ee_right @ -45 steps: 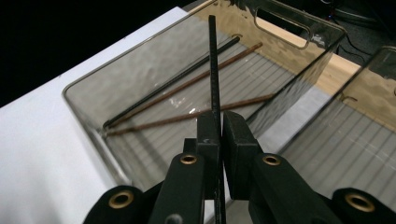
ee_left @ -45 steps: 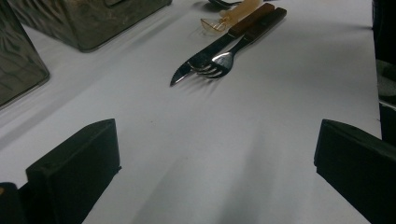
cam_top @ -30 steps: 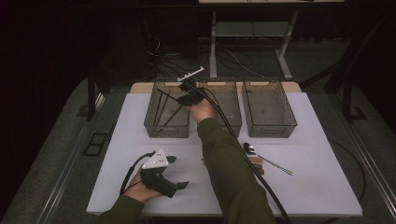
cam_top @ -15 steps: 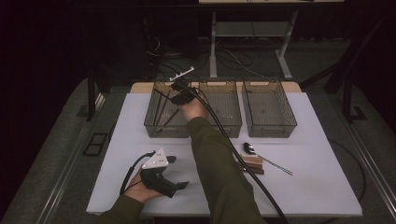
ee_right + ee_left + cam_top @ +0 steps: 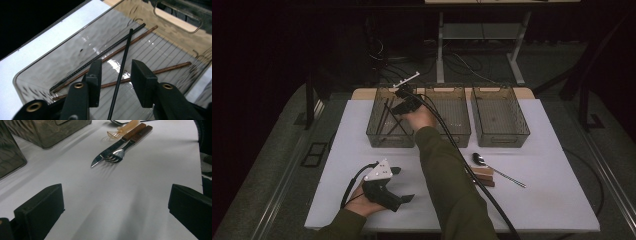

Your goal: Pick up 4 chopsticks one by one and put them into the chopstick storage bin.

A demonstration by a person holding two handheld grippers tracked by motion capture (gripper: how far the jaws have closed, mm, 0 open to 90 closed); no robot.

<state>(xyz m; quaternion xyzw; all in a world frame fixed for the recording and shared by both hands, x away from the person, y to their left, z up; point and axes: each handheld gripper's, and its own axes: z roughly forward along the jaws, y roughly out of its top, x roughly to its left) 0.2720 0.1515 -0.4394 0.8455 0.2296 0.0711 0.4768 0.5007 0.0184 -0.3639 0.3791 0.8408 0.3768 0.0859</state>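
Note:
My right gripper (image 5: 404, 102) hangs over the left clear bin (image 5: 377, 135). In the right gripper view its jaws (image 5: 116, 67) have just been opening. A black chopstick (image 5: 124, 58) runs up through the gap, touching neither pad. Below it in the bin lie another black chopstick (image 5: 105, 56) and two brown ones (image 5: 162, 70). My left gripper (image 5: 403, 185) rests on the white table near the front edge, open and holding nothing (image 5: 116, 200).
A wood-handled knife (image 5: 117, 145) and fork (image 5: 130, 143) lie side by side ahead of the left gripper, with a pale translucent spoon (image 5: 122, 130) beyond. A black spoon (image 5: 479, 159) and a thin stick (image 5: 509, 177) lie nearby. Two more bins (image 5: 499, 117) stand to the right.
The right hand has drifted a little leftward over the left bin, and the cable has swung with it. The left hand and its gripper have stayed put.

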